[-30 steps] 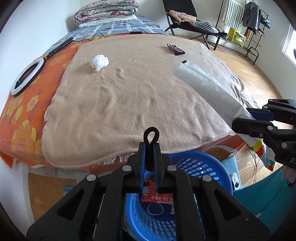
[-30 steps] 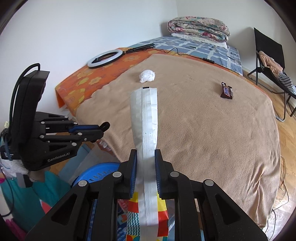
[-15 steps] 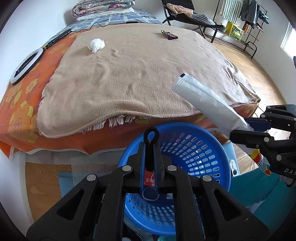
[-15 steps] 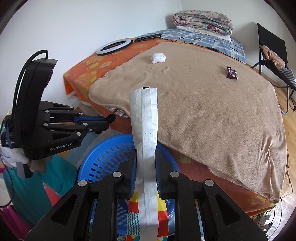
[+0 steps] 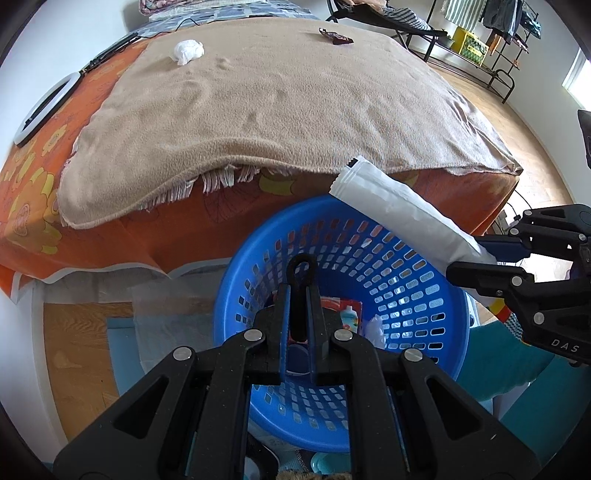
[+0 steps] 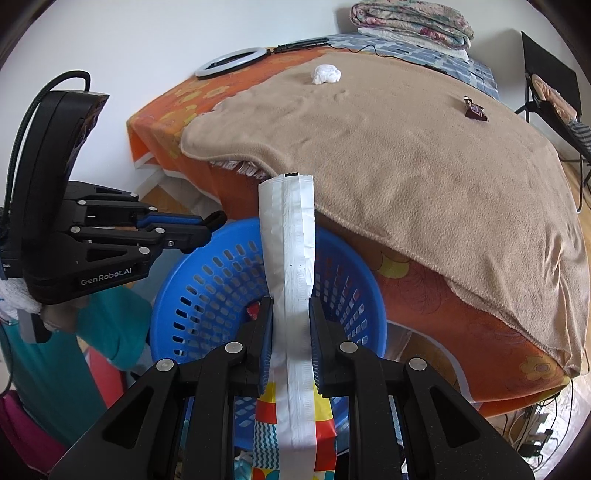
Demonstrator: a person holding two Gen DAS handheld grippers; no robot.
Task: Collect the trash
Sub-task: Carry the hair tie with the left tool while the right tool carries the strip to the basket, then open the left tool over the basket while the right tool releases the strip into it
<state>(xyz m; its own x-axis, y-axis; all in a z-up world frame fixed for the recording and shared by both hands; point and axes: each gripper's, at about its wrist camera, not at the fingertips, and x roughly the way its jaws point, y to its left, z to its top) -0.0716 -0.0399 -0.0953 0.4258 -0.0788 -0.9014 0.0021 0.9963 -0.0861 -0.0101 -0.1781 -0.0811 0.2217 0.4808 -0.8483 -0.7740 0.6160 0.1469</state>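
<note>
A blue perforated basket (image 5: 413,284) (image 6: 207,273) stands on the floor by the bed, with a red wrapper (image 5: 338,308) and other scraps inside. My left gripper (image 5: 300,291) (image 6: 216,221) hangs over the basket, jaws nearly together, nothing visibly between them. My right gripper (image 6: 291,314) (image 5: 476,254) is shut on a long white snack bag (image 6: 290,236) (image 5: 399,214), held above the basket rim. On the tan blanket lie a crumpled white tissue (image 5: 188,51) (image 6: 325,74) and a brown candy wrapper (image 5: 337,37) (image 6: 474,109).
The bed with orange flowered sheet (image 5: 33,173) fills the far side. A ring light (image 5: 42,109) (image 6: 231,62) lies at the bed's left edge. Folded quilts (image 6: 410,20) sit at the head. A black chair (image 6: 550,85) and clothes rack (image 5: 491,40) stand beyond on wooden floor.
Both grippers have pulled back from the bed and lowered over the basket. The red wrapper that was in my left gripper now lies in the basket. The white bag stays in my right gripper.
</note>
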